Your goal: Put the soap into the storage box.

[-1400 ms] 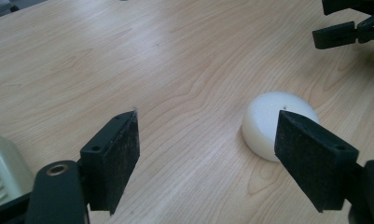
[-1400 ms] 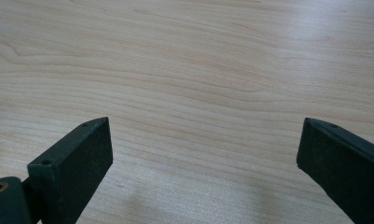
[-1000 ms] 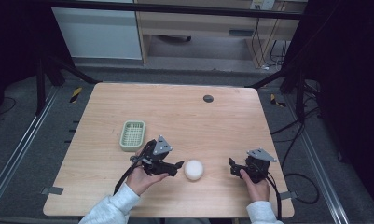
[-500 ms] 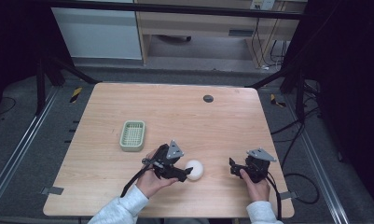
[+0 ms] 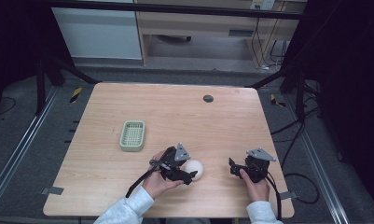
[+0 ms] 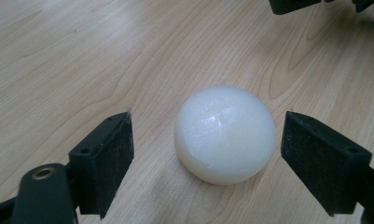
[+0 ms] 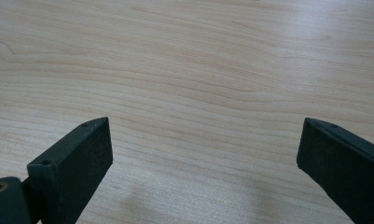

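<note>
Ball (image 6: 225, 134) sits on the counter (image 5: 175, 112) squarely between the jaws of the left tongs (image 6: 208, 158), which gape wide with a gap either side (nothing gripped yet). Being round, it has no long axis to match. Right tongs (image 7: 203, 172) rest well apart, spread wide and empty.

Sitting on the wooden table (image 5: 175, 112), right of the green basket (image 5: 132, 136) and nearer the front edge: smooth, white, translucent dome-shaped lump (image 6: 225, 134), flat side down.

High view overlooks table (image 5: 128, 112); gripper views skim it closely.
</note>
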A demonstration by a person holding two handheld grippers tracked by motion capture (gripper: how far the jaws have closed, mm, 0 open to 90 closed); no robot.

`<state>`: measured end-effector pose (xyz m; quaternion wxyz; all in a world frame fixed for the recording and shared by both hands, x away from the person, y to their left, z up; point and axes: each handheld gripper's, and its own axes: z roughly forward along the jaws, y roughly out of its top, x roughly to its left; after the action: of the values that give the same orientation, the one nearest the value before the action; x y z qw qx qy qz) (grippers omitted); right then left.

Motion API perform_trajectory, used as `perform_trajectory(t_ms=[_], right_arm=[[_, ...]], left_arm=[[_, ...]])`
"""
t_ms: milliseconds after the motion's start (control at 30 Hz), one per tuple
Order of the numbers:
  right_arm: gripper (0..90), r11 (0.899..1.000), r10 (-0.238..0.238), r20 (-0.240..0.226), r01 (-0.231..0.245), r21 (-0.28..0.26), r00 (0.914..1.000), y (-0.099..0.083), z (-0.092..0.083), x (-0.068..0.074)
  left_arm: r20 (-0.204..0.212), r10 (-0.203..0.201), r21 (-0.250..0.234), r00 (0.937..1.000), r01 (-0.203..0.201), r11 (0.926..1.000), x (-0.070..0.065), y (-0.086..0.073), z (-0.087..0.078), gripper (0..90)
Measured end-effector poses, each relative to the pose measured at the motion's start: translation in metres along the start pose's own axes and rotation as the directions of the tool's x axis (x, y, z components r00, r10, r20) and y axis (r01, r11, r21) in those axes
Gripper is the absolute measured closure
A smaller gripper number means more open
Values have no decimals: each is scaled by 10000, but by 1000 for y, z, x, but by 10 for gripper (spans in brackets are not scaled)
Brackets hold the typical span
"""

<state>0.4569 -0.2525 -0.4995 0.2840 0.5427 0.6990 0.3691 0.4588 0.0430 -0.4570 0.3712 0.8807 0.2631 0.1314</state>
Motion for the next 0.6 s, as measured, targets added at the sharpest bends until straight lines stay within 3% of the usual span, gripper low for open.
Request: perform_trajectory(t_ms=[600], right_arm=[[38,10000,-37,-50,37,56,10000,0,1,0]], left_arm=[[92,308,498,9995,-313,9983,-6,0,17,144]])
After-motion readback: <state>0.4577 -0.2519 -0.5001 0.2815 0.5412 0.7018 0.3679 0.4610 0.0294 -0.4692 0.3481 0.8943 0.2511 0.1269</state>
